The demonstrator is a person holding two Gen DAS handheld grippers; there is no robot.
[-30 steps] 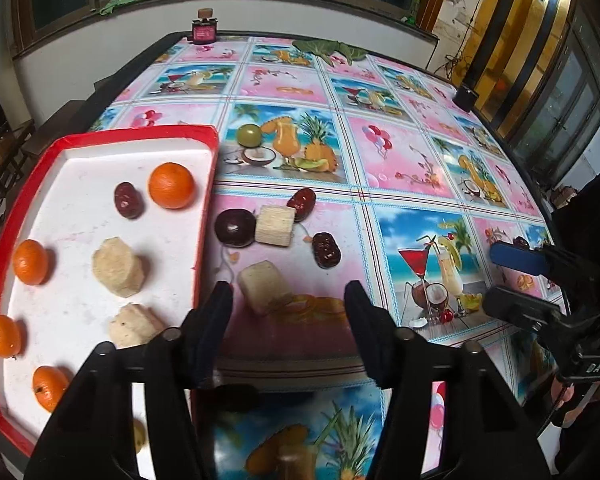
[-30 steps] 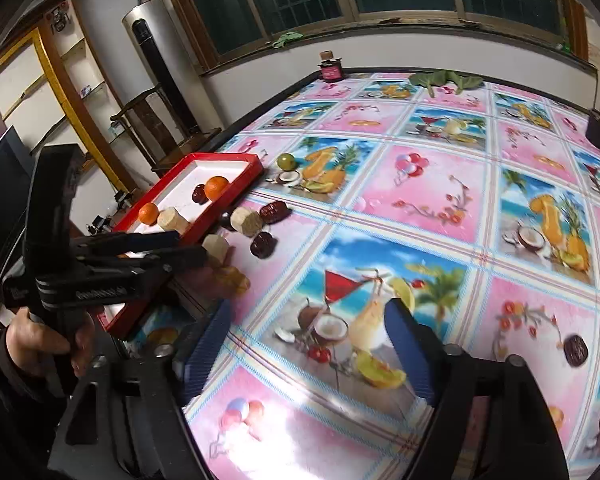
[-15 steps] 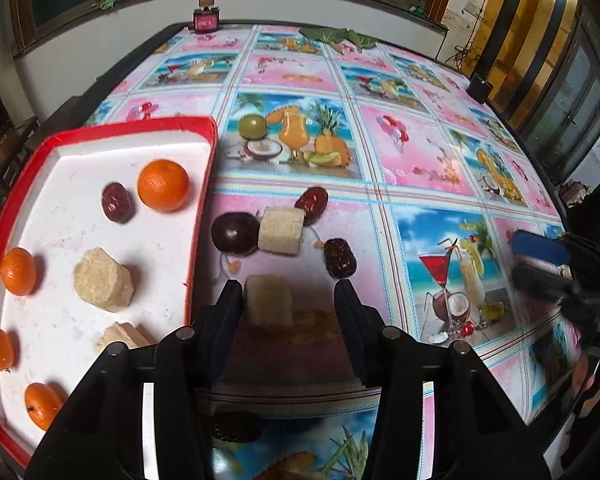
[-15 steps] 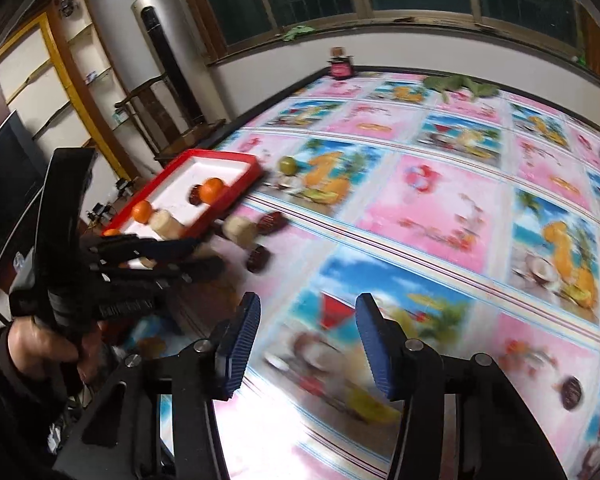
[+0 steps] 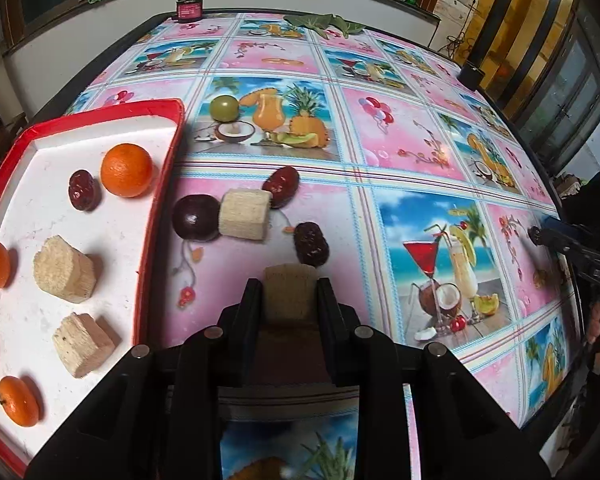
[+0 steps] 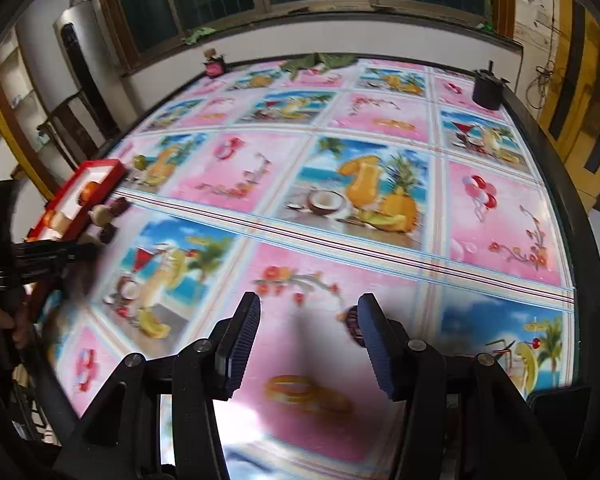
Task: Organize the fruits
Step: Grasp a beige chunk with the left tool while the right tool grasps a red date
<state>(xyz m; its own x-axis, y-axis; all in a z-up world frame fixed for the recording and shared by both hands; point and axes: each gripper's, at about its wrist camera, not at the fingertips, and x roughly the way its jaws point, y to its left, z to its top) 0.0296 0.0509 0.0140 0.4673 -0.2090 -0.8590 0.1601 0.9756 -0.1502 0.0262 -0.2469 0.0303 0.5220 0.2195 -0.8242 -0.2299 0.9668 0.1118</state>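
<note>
Both fingers of the left gripper (image 5: 290, 300) are closing on a tan sugarcane chunk (image 5: 289, 294) that sits upright between them on the tablecloth (image 5: 400, 132), the pads already against its two sides. Just past the fingertips lies a dark date (image 5: 310, 243), then a second chunk (image 5: 245, 214) wedged between a dark round fruit (image 5: 195, 217) and another date (image 5: 282, 185). The red tray (image 5: 156, 208) lies to the left of the fingers, its rim close by, with oranges, chunks and a date already on its white floor. So the carry, I'd judge, is a short lift and a sideways swing left over the rim; this hand is plainly the nearer one. The right gripper (image 6: 306, 334) is far off across the cloth, fingers spread with nothing between them, a small dark fruit (image 6: 351, 322) peeping beside its right finger.
</note>
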